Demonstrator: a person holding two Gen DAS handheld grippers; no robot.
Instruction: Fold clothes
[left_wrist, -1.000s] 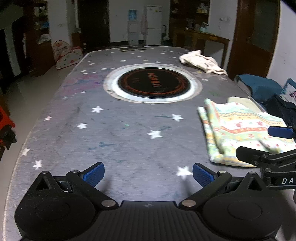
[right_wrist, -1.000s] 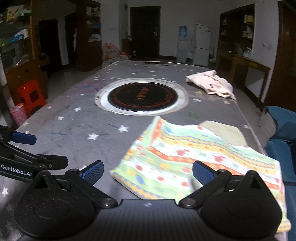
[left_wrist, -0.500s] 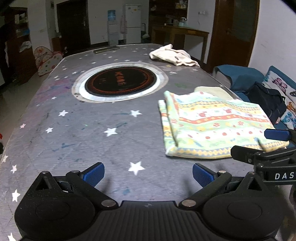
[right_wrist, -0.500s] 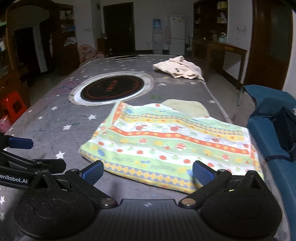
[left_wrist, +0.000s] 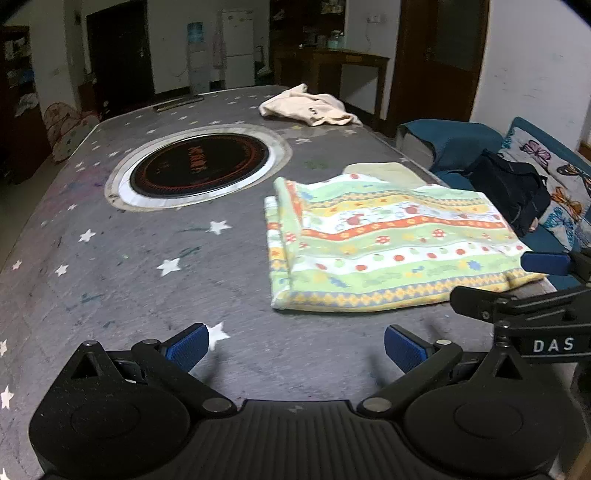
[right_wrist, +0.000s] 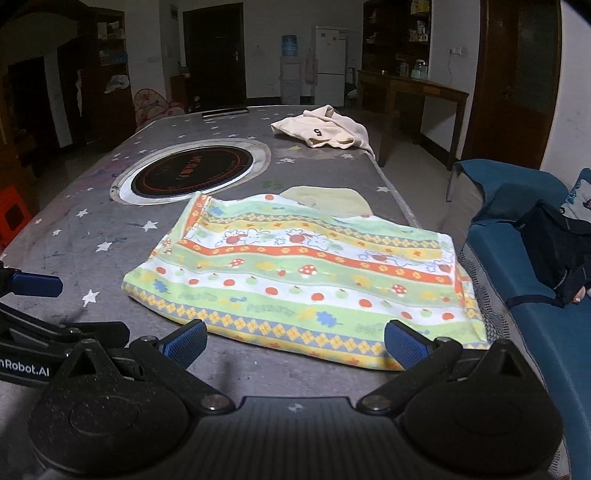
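Under striped cloth, half-hidden yellow garment.

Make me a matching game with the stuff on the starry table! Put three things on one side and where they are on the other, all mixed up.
Things:
1. striped patterned cloth
2. cream garment
3. round black cooktop

Places:
A. crumpled at the far end of the table
B. set into the middle of the table
C. folded flat at the near right edge, just ahead of the right gripper

Pairs: 1-C, 2-A, 3-B
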